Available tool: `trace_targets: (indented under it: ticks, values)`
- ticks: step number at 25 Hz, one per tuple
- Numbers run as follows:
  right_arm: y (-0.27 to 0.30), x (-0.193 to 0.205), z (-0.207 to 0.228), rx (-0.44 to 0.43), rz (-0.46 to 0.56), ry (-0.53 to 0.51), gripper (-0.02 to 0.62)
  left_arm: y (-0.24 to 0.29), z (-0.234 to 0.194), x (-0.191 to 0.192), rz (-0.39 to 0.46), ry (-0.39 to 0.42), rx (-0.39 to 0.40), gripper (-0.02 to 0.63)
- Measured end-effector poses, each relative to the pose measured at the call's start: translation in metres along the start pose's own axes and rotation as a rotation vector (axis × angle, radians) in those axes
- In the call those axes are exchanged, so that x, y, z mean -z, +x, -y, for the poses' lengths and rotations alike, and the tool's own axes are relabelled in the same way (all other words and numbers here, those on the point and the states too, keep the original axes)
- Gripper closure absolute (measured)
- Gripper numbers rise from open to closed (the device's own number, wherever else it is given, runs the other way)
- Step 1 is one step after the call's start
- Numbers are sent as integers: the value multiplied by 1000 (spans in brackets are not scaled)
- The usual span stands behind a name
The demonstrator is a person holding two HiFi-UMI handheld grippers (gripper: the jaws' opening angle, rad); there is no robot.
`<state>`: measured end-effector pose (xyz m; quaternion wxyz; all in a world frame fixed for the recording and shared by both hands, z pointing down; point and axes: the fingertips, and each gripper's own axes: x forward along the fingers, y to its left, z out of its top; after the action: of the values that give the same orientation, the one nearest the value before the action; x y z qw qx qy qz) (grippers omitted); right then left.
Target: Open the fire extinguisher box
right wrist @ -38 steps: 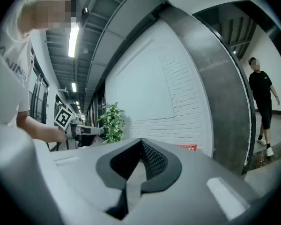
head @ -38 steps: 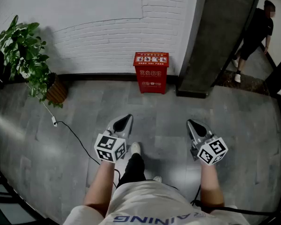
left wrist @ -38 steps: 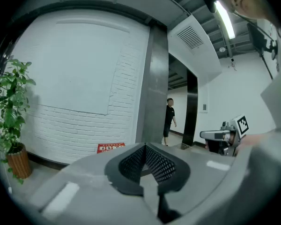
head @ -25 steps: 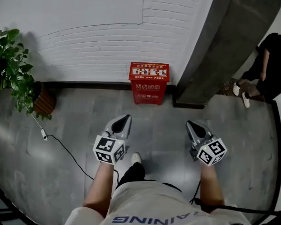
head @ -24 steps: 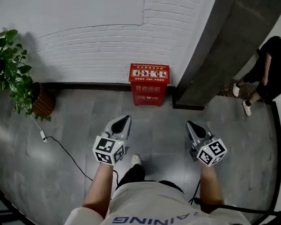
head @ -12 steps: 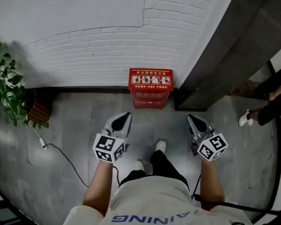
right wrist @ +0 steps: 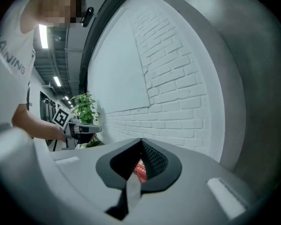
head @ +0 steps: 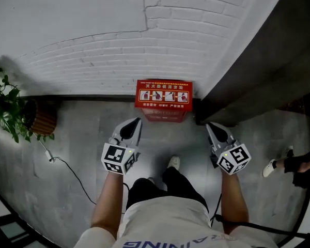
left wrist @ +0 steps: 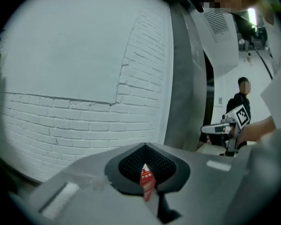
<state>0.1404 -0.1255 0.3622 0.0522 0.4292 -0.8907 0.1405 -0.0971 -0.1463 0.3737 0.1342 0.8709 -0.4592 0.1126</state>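
Fire extinguisher box (head: 164, 98) at 12 o'clock, long axis 9-to-3; left gripper (head: 134, 125) nearer than right gripper (head: 213, 129), both pressed together, empty.

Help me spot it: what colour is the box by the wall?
The box is red, clearest in the head view.

Red box (head: 163, 95), white brick wall (head: 82, 40)

White printed tee (head: 165, 222), black trousers (head: 182, 182), white shoe (head: 173, 162); grey L tool (head: 136, 122) & R tool (head: 208, 126) w/ b&w marker cubes (head: 119, 159).
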Motion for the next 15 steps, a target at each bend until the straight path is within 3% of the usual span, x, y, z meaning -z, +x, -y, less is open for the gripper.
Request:
trace_targets:
  ticks: [6,10,15]
  values:
    - [40,54,55,7,-62,54,589,63,-22,59,-89,-21,-27,600]
    - [67,109,84,37,-96,60,589,98,-35,100,-82,-51,-35,600]
    - [96,181,110,70,-134,52,589,136,-51,170,-86,-28,1,600]
